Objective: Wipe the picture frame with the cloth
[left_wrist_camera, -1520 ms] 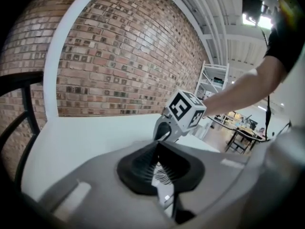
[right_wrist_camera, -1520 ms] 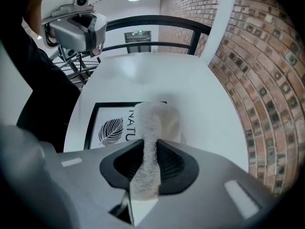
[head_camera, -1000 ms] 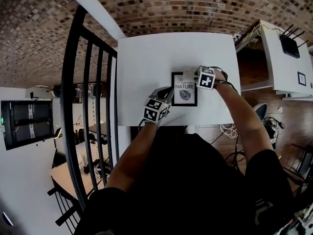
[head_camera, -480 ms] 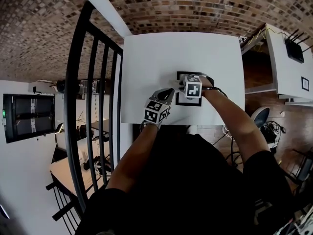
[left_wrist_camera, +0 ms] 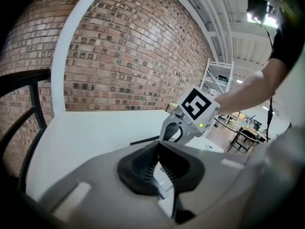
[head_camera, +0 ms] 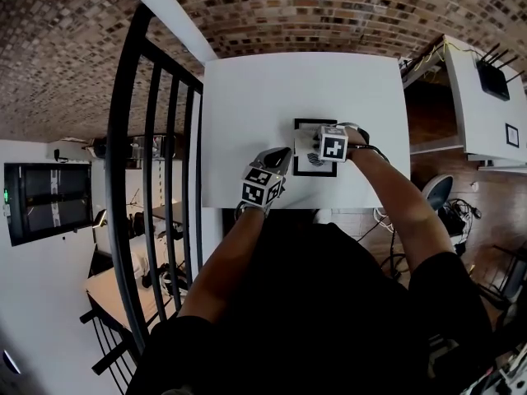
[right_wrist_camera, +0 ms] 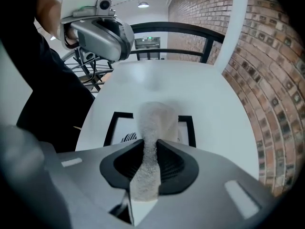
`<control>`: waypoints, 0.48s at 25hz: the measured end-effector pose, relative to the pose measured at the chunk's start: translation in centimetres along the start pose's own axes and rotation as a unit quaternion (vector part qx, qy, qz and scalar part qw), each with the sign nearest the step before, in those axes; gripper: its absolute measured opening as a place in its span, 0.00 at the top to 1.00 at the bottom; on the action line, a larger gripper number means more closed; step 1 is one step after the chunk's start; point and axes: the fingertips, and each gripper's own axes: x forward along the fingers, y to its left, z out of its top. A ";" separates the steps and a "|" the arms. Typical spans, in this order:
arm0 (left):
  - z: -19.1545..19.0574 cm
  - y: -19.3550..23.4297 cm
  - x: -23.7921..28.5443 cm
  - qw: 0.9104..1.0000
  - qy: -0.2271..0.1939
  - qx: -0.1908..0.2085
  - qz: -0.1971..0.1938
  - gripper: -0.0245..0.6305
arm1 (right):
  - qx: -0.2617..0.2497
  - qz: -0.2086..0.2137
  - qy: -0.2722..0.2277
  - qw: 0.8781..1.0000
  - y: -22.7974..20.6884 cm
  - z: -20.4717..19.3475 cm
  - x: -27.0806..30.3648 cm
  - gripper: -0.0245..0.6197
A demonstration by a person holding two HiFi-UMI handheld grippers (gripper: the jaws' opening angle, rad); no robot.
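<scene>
Drawn back toward the person over the past second, the right gripper (right_wrist_camera: 148,146) now rides above the middle of the frame (head_camera: 313,174) instead of its far right corner. Its jaws are clamped on a strip of pale cloth (right_wrist_camera: 155,116), whose free end lies on the glass over the leaf print. The black-bordered frame lies flat on the white table (head_camera: 272,89), toward the near edge. The left gripper (left_wrist_camera: 157,146) rests just beside the frame's left border, jaws closed together with nothing seen between them. A black railing (head_camera: 152,138) runs along the table's left side, below the brick wall (head_camera: 329,6).
</scene>
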 end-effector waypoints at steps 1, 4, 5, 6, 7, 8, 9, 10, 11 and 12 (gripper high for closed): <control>0.0 -0.1 0.2 1.000 0.001 0.002 -0.002 0.96 | 0.003 -0.002 0.001 1.000 -0.1 -0.5 -0.2 0.83; 0.1 -0.6 0.7 1.000 0.006 0.005 -0.008 0.96 | 0.015 -0.005 0.006 1.000 -0.3 -2.0 -1.0 0.83; 0.1 -0.8 0.9 1.000 0.007 0.006 -0.010 0.96 | 0.018 -0.006 0.008 1.000 -0.3 -2.5 -1.2 0.83; 0.0 -0.9 1.0 1.000 0.008 0.007 -0.012 0.96 | 0.022 -0.007 0.009 1.000 -0.3 -3.1 -1.4 0.83; -0.1 -1.0 1.1 1.000 0.009 0.008 -0.013 0.96 | 0.025 -0.009 0.010 1.000 -0.3 -3.6 -1.6 0.83; -0.2 -1.1 1.2 1.000 0.011 0.008 -0.013 0.96 | 0.027 -0.010 0.011 1.000 -0.3 -4.1 -1.7 0.83; -0.3 -1.2 1.3 1.000 0.013 0.009 -0.013 0.96 | 0.028 -0.012 0.014 0.999 -0.2 -4.6 -1.9 0.83; -0.4 -1.3 1.3 1.000 0.014 0.009 -0.013 0.96 | 0.028 -0.013 0.018 0.999 -0.1 -5.2 -2.1 0.83; -0.4 -1.4 1.4 1.000 0.015 0.009 -0.013 0.96 | 0.029 -0.014 0.022 0.999 0.0 -5.8 -2.3 0.83; -0.5 -1.5 1.4 1.000 0.015 0.009 -0.013 0.96 | 0.031 -0.014 0.025 0.999 0.1 -6.4 -2.4 0.83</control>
